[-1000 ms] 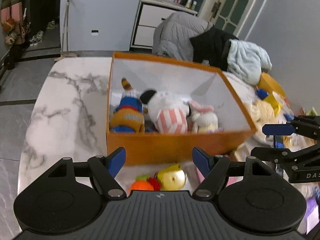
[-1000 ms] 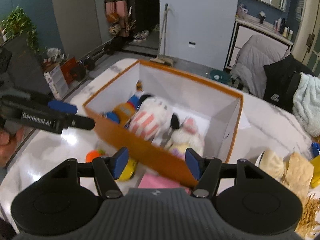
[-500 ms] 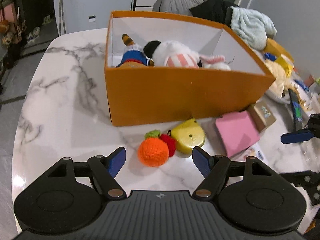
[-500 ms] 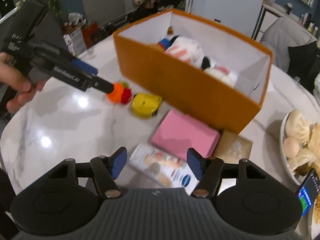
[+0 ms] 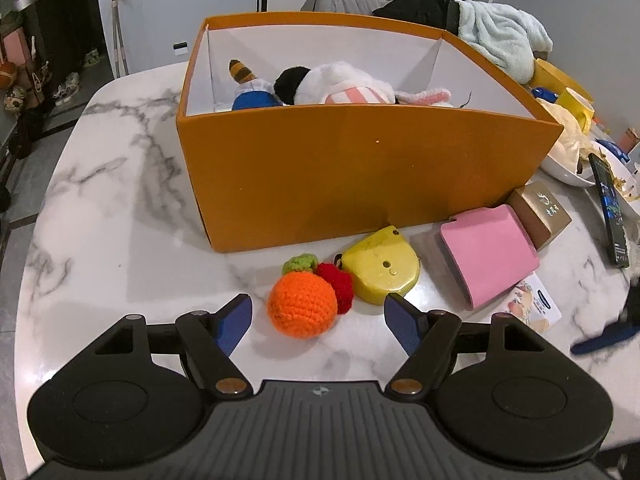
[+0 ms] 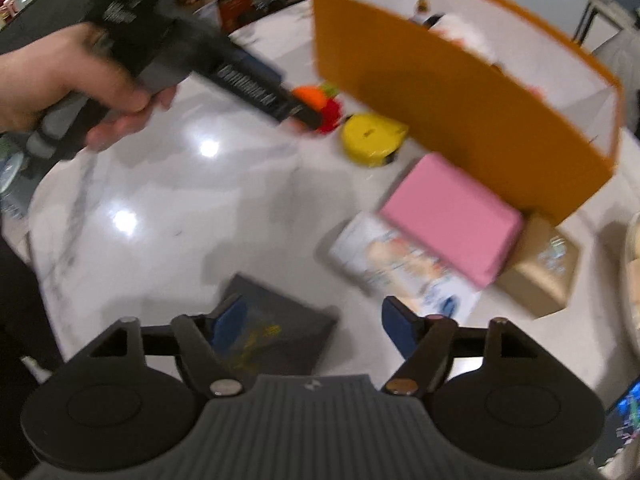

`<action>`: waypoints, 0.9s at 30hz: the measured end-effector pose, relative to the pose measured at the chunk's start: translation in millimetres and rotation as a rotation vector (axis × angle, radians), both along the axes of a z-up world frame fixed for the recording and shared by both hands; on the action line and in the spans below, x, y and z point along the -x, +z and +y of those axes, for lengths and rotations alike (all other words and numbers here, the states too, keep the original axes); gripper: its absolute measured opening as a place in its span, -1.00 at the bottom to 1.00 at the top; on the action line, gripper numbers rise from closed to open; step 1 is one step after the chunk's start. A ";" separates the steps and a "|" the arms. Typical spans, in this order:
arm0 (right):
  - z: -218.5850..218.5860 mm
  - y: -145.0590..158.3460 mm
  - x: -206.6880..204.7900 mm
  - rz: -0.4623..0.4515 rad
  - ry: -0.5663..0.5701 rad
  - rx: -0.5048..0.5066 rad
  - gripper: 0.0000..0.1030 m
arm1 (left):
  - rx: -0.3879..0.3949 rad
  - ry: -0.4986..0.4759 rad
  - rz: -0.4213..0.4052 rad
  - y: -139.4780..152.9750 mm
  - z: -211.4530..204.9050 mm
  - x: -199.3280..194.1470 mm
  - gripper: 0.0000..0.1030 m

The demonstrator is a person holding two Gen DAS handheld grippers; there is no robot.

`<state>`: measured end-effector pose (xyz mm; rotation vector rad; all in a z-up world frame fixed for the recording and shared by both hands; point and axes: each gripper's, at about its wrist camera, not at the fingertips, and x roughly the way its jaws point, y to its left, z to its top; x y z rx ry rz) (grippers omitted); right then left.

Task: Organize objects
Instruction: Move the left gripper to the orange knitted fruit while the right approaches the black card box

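Left gripper [image 5: 318, 322] wide open, nothing between the jaws, low over the marble table [image 5: 100, 208] near its front edge, w/ the crocheted orange [image 5: 302, 305] just ahead of the blue pads. Orange touches a small red crochet piece [image 5: 338, 282] and a green crochet bit [image 5: 299, 263]; yellow tape measure [image 5: 383, 270] sits just beside those, toward the right. Behind them the orange box [image 5: 352, 172] stands mid-table, open top, w/ plush toys [image 5: 340, 88] inside showing above the front wall. Pink box [image 5: 490, 258] lies at the orange box's front-right corner, partly on a printed white packet [image 5: 532, 306], tan carton [image 5: 540, 208] touching it on the far side. Right gripper [image 6: 306, 324] also wide open and empty, over a dark grey pouch [image 6: 280, 324] near the table's front edge; that view is motion-blurred. From there the left hand [image 6: 60, 76] grips the left tool's black handle, its tip by the orange. Phone [image 5: 608, 210] lies by the right edge, next to a white dish of food [image 5: 568, 168].
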<state>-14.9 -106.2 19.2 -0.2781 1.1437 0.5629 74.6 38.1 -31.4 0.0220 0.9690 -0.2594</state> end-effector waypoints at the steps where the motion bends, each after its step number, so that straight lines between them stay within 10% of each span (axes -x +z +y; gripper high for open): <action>1: 2.7 -2.6 0.8 0.014 0.003 0.000 0.52 | -0.005 0.006 -0.002 -1.3 -0.5 -0.6 0.66; 27: 42.1 -37.8 9.7 0.065 0.019 0.108 0.64 | -0.077 -0.058 -0.043 -11.7 -8.9 -5.3 0.09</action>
